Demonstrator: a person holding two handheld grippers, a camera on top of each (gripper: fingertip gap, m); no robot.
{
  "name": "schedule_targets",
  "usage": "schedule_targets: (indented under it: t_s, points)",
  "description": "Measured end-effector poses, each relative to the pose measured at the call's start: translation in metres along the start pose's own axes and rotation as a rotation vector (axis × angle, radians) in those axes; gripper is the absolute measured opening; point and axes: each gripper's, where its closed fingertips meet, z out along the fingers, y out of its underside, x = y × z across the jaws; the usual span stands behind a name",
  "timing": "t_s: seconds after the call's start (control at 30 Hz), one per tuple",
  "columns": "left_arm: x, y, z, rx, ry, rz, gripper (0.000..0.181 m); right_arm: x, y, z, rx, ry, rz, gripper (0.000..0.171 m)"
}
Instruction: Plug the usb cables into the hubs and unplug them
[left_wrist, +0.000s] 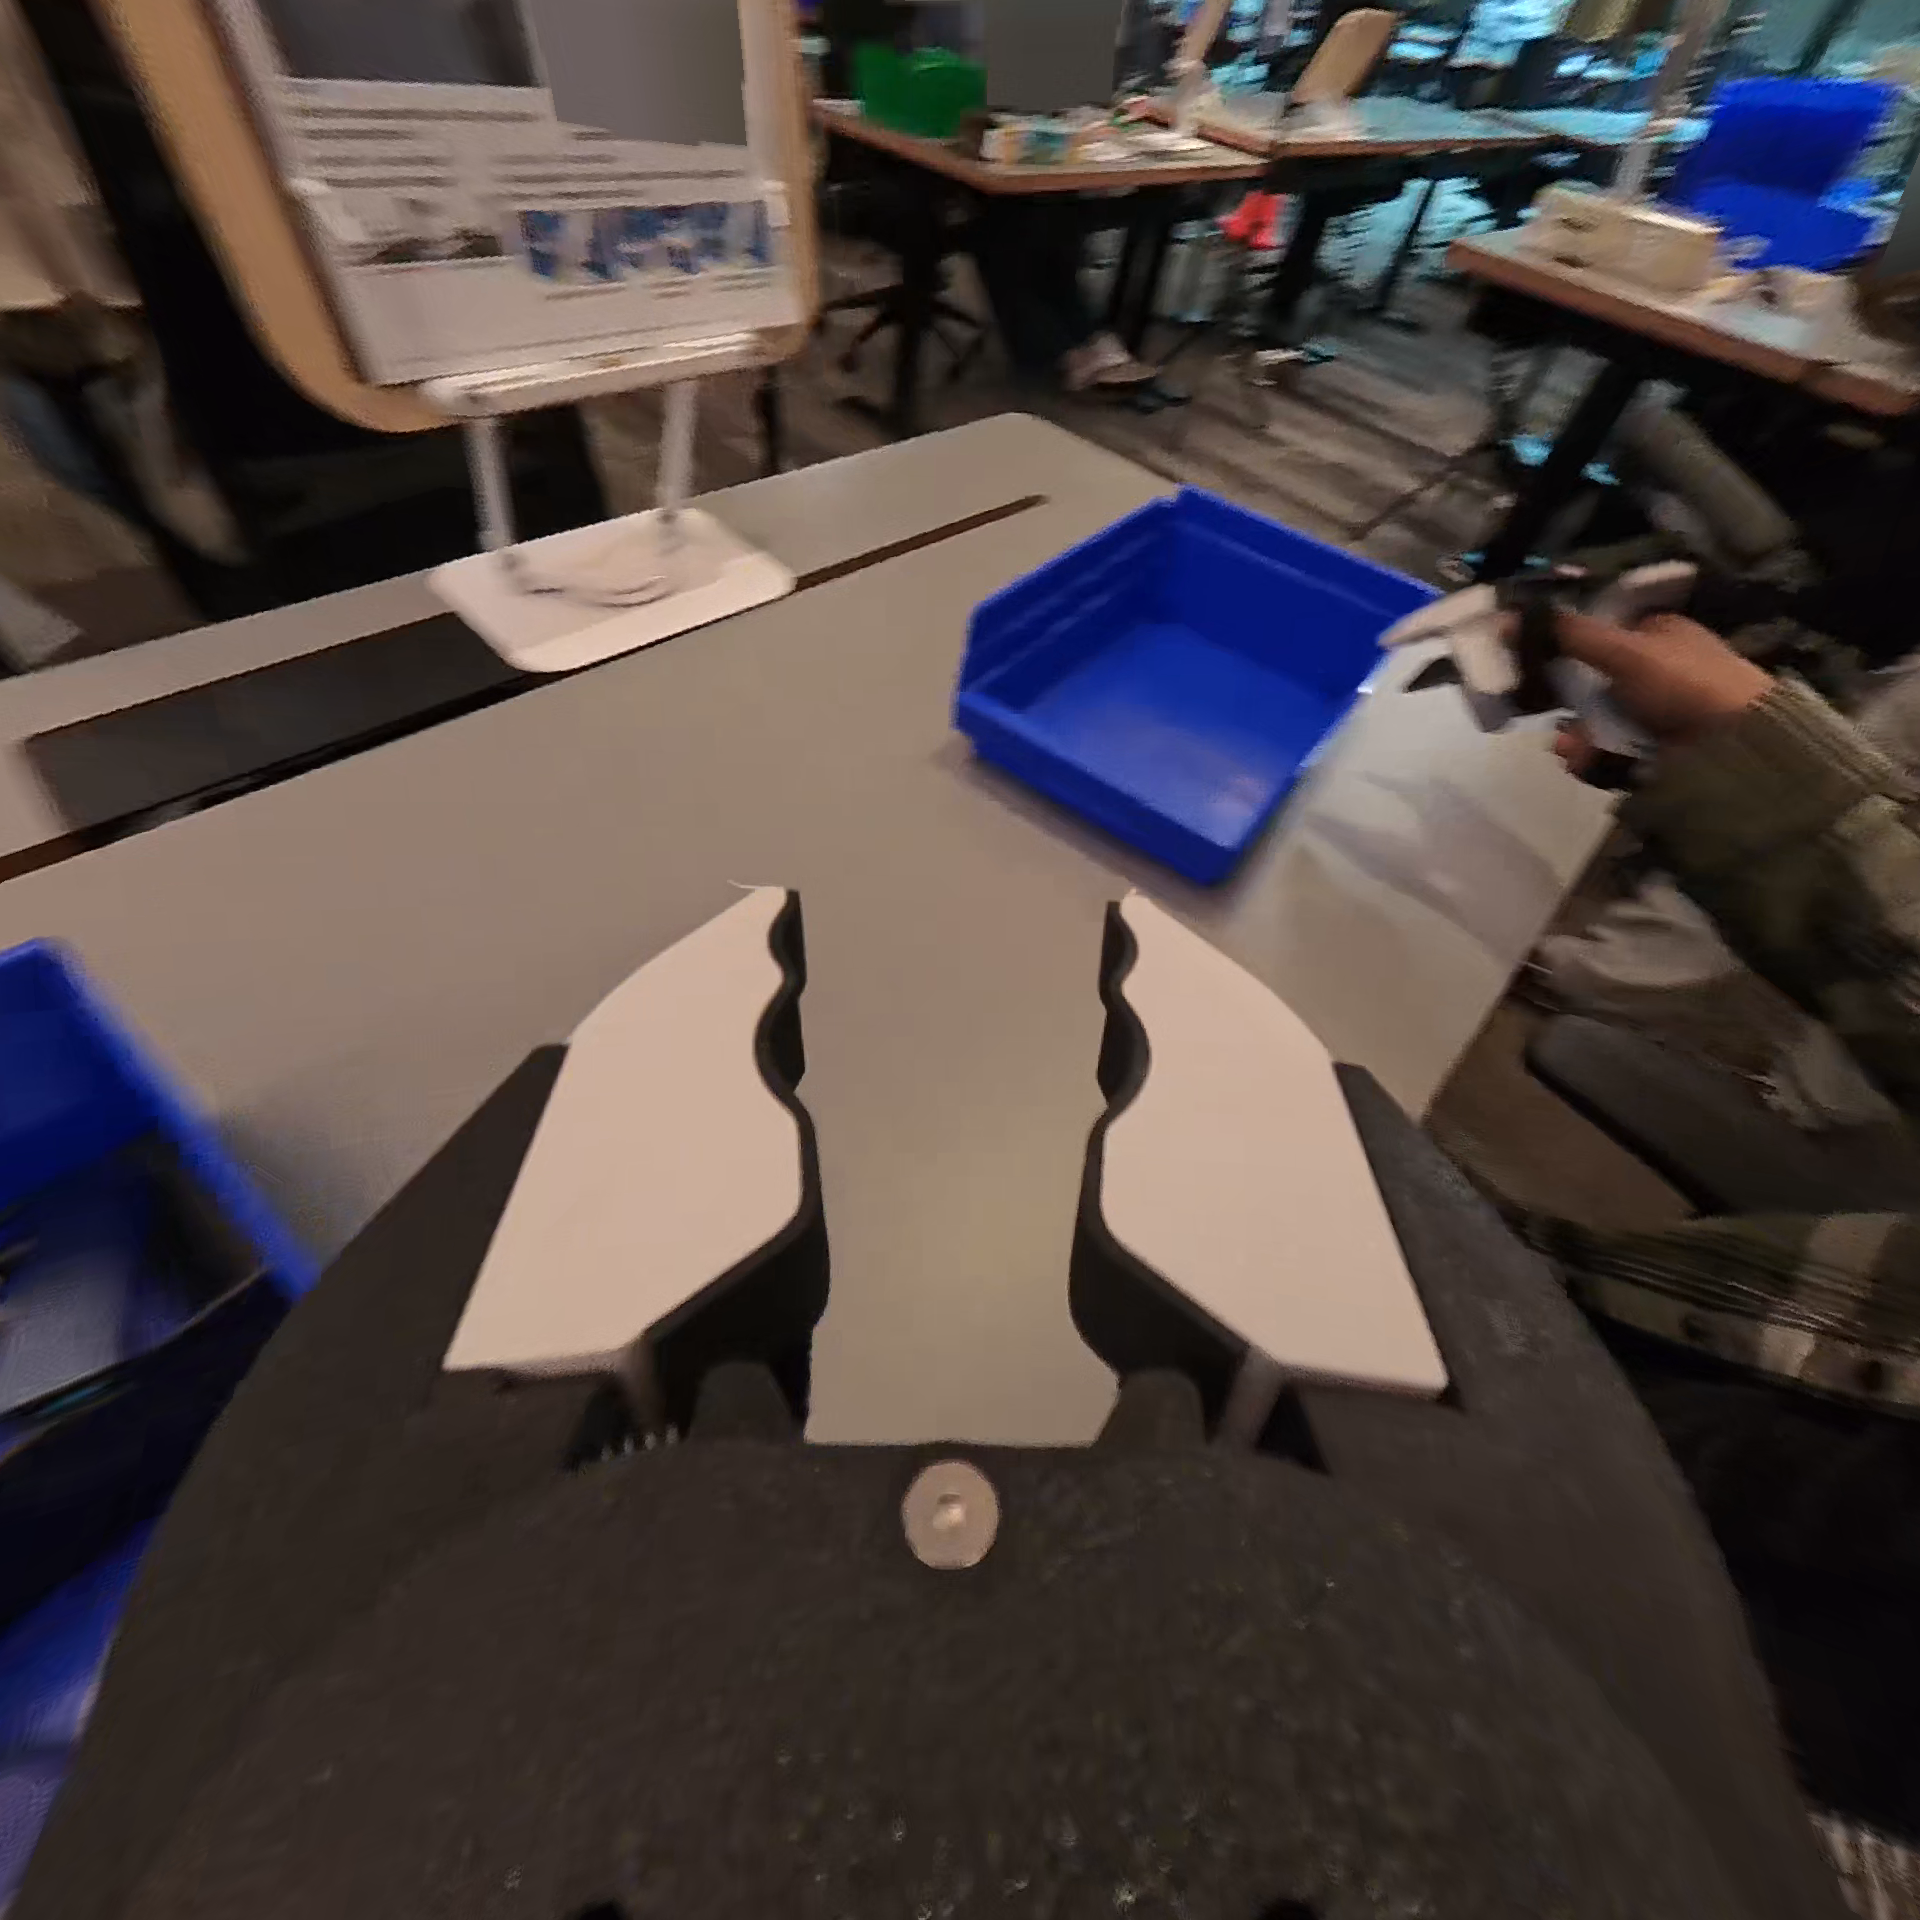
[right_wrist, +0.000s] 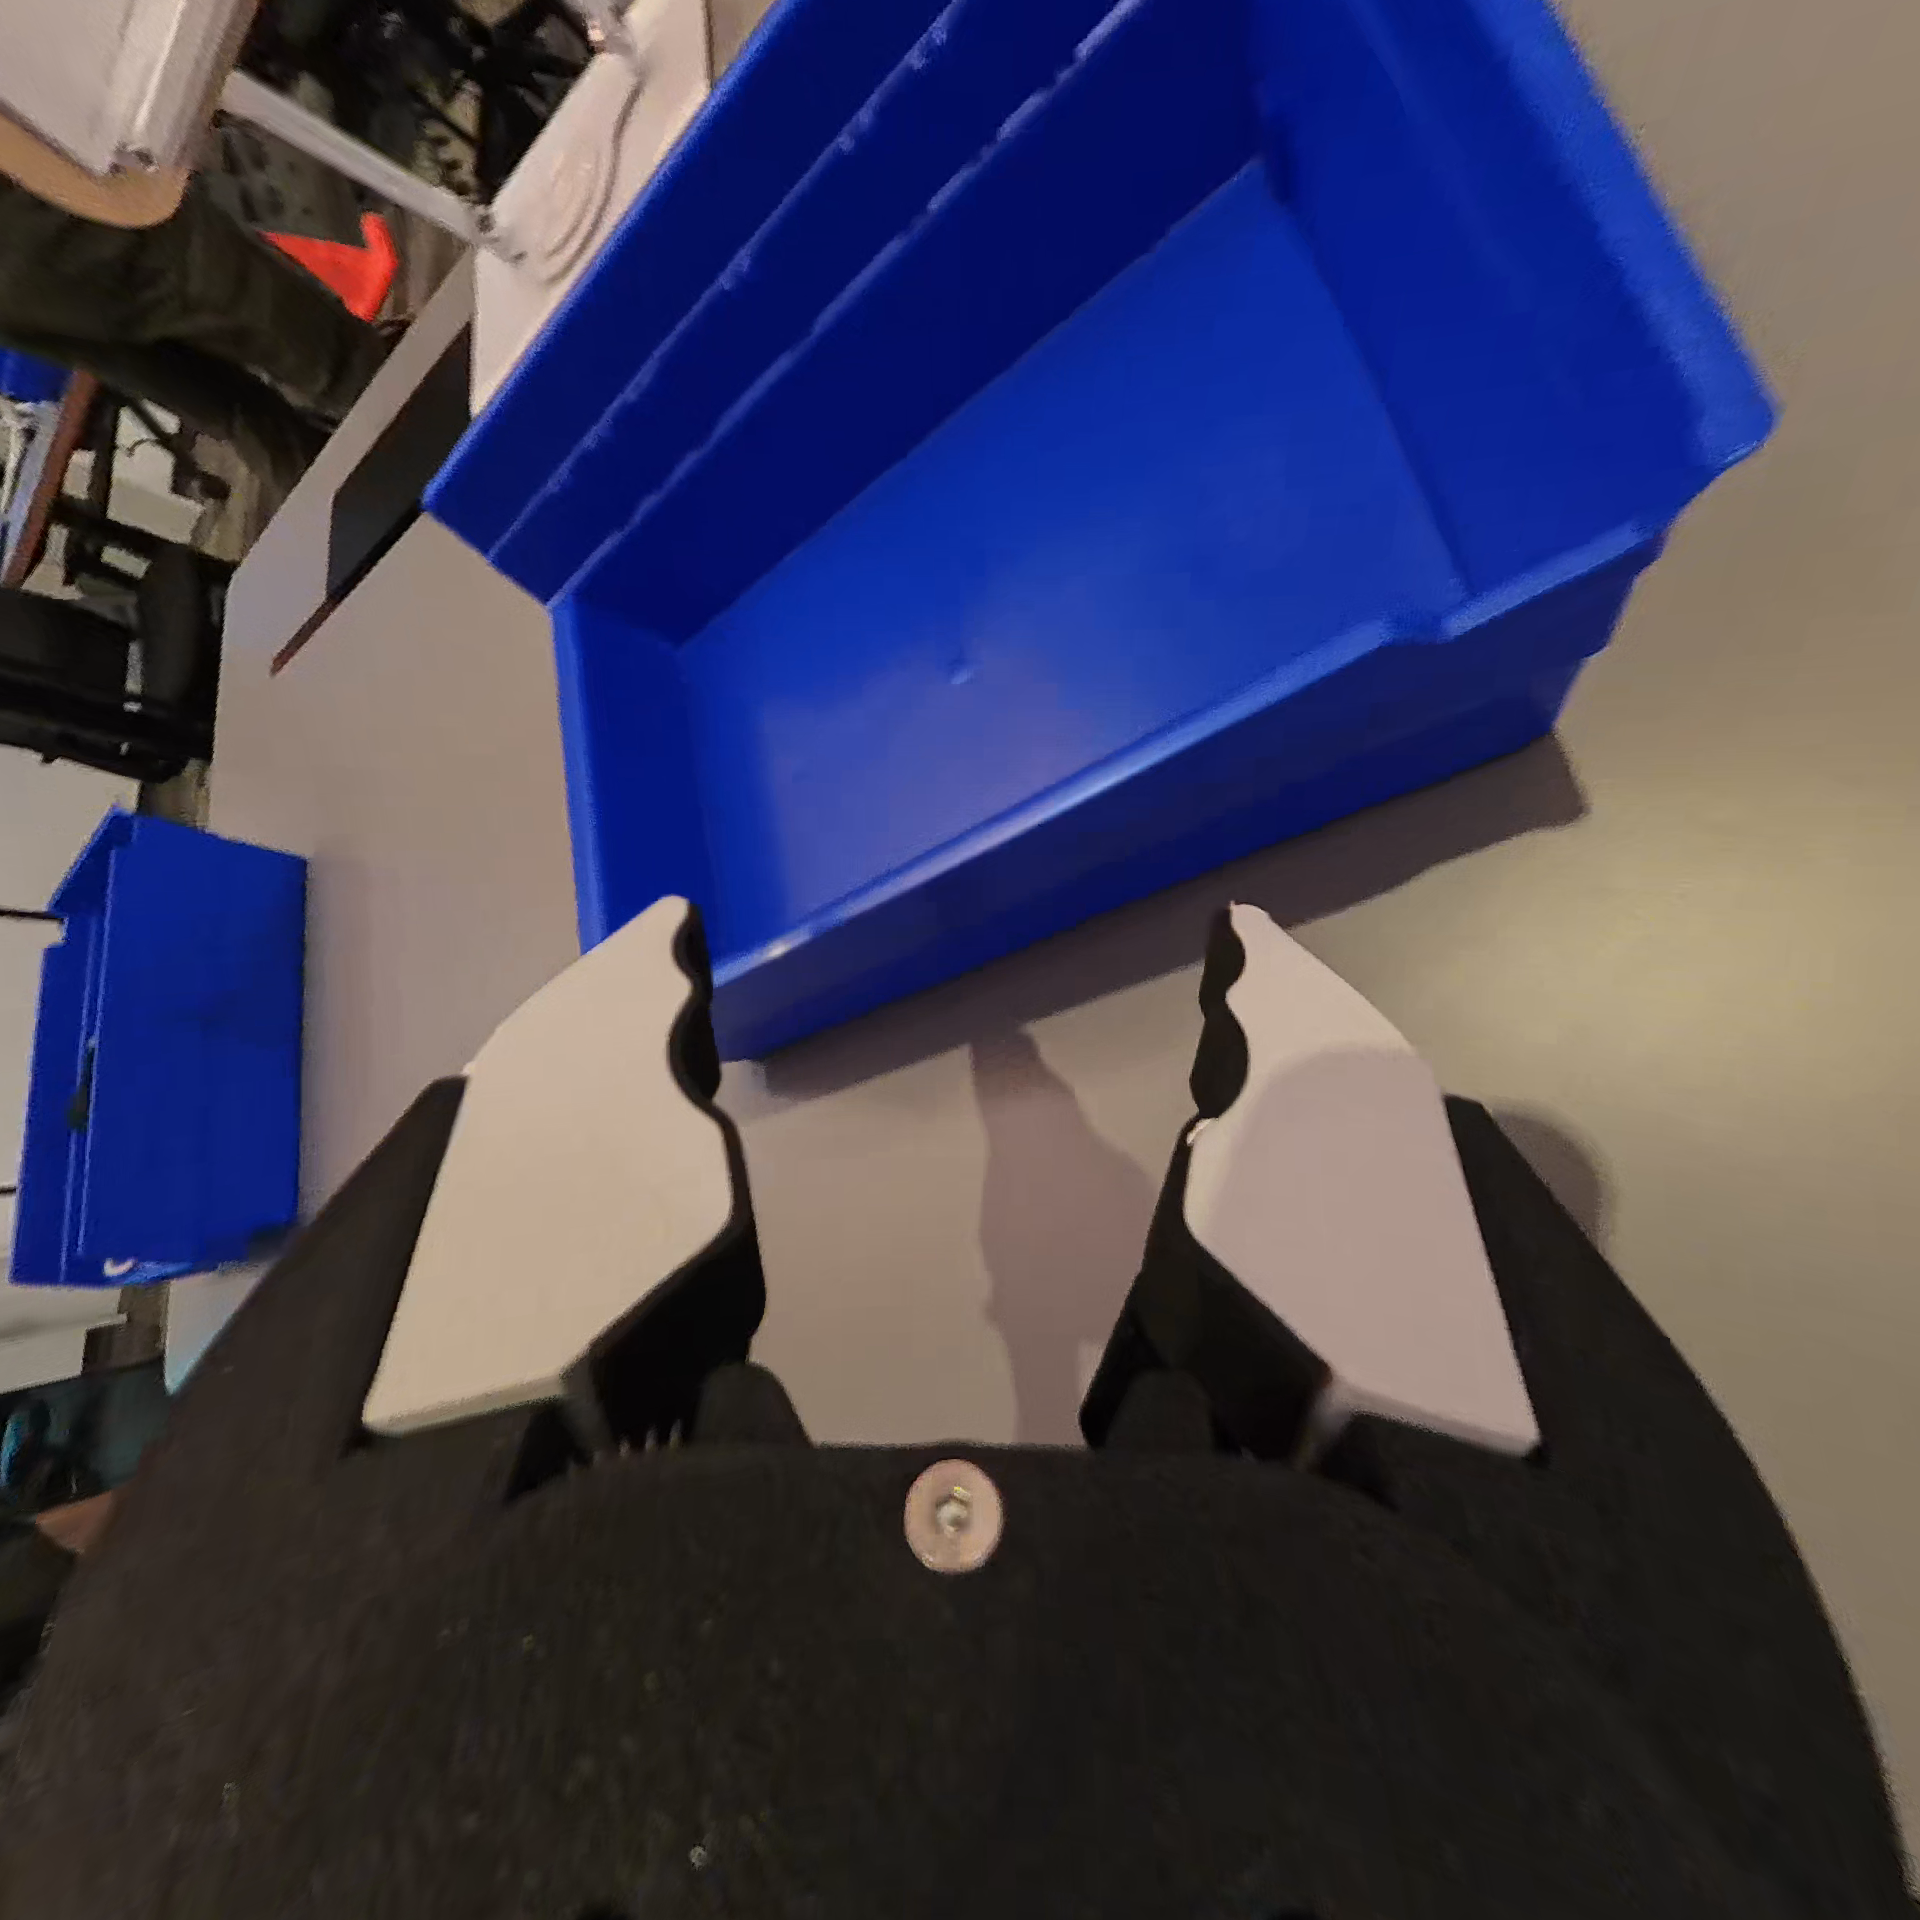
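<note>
Fingers (left_wrist: 675, 1122) on your left gripper (left_wrist: 951, 914) are spread wide over bare tabletop (left_wrist: 623, 831), holding nothing. Your right gripper (right_wrist: 956, 925) gapes too, beside an empty blue bin (right_wrist: 1039, 582). No cables or hubs are visible.

This looks like a big work room, like a lab or an office where people build and test things. There is a grey counter (left_wrist: 582, 831) with a blue plastic bin (left_wrist: 1174, 696) on it, and a second blue bin (left_wrist: 94, 1195) at the left edge. A white stand (left_wrist: 613, 592) holds up a printed sheet (left_wrist: 540, 229). Behind it are more long tables (left_wrist: 1122, 166) covered with small stuff, a blue chair (left_wrist: 1808, 177) and a green box (left_wrist: 914, 88). A person's sleeve (left_wrist: 1797, 821) shows at the right side.
</note>
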Motion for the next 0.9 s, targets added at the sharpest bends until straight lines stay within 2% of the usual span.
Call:
schedule_targets:
  t_s: [0.1, 0.2, 0.27, 0.33, 0.4, 0.5, 0.6, 0.77, 0.9]
  points:
    - [0.038, 0.013, 0.027, 0.014, 0.095, 0.012, 0.054, 0.011, -0.008, 0.008, -0.048, 0.085, 0.031, 0.089]
    - [0.053, 0.031, 0.045, -0.010, 0.155, -0.003, 0.054, 0.026, -0.007, 0.020, -0.132, 0.180, 0.044, 0.085]
    - [0.052, 0.039, 0.050, -0.039, 0.168, -0.013, 0.054, 0.028, -0.005, 0.029, -0.194, 0.170, 0.067, 0.082]
    - [0.049, 0.045, 0.049, -0.071, 0.176, -0.016, 0.054, 0.025, -0.007, 0.032, -0.229, 0.114, 0.107, 0.067]
    - [0.042, 0.045, 0.046, -0.043, 0.164, -0.027, 0.053, 0.028, -0.015, 0.028, -0.246, 0.086, 0.114, 0.044]
    - [0.028, 0.047, 0.043, -0.044, 0.152, -0.062, 0.053, 0.043, -0.027, 0.021, -0.303, 0.149, 0.096, 0.033]
    - [0.019, 0.049, 0.043, -0.044, 0.148, -0.094, 0.053, 0.059, -0.040, 0.016, -0.361, 0.218, 0.079, 0.025]
    - [0.015, 0.056, 0.047, -0.077, 0.144, -0.108, 0.054, 0.093, -0.069, 0.006, -0.450, 0.416, -0.065, 0.014]
    - [0.017, 0.062, 0.055, -0.103, 0.156, -0.123, 0.055, 0.115, -0.095, -0.001, -0.437, 0.559, -0.212, 0.015]
